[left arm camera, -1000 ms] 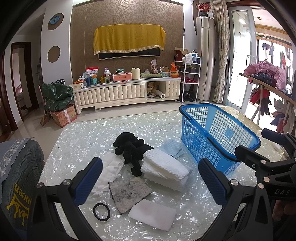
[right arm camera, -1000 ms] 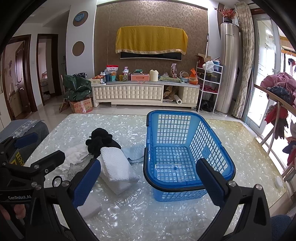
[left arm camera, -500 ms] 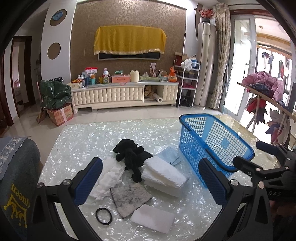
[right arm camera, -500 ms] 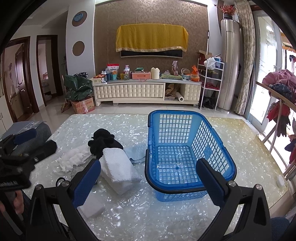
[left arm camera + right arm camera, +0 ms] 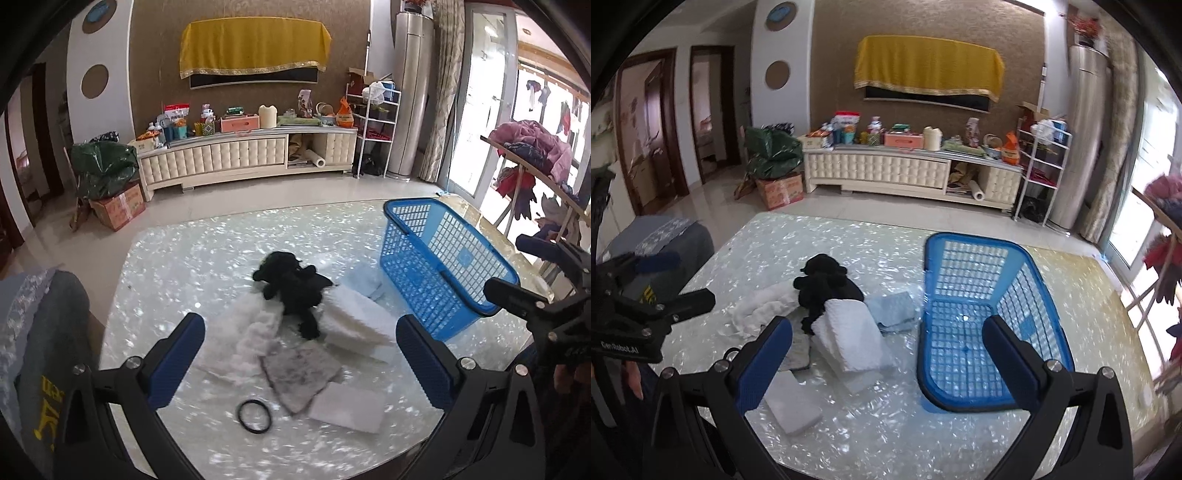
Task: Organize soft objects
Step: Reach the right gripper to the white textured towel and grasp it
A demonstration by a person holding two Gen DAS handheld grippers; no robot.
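Observation:
On the shiny table lies a heap of soft items: a black plush toy (image 5: pixel 291 286) (image 5: pixel 825 282), a folded white towel (image 5: pixel 360 319) (image 5: pixel 851 338), a fluffy white cloth (image 5: pixel 256 332) (image 5: pixel 762 308), a grey rag (image 5: pixel 301 371), a white sponge pad (image 5: pixel 347 406) (image 5: pixel 792 404), a light blue cloth (image 5: pixel 894 310) and a black ring (image 5: pixel 254 411). An empty blue basket (image 5: pixel 443 262) (image 5: pixel 979 321) stands to their right. My left gripper (image 5: pixel 301 362) hangs open above the heap's near side. My right gripper (image 5: pixel 886 363) is open over the towel and basket edge. Both hold nothing.
A cream TV cabinet (image 5: pixel 243 155) with clutter lines the far wall, with a green bag on a cardboard box (image 5: pixel 110 184) to its left. A clothes rack (image 5: pixel 535 155) stands right of the table. A grey cushioned seat (image 5: pixel 44 332) sits at the table's left edge.
Both grippers have pulled back and risen a little, so the heap and basket look farther off. The jaws stay open. Nothing on the table has moved.

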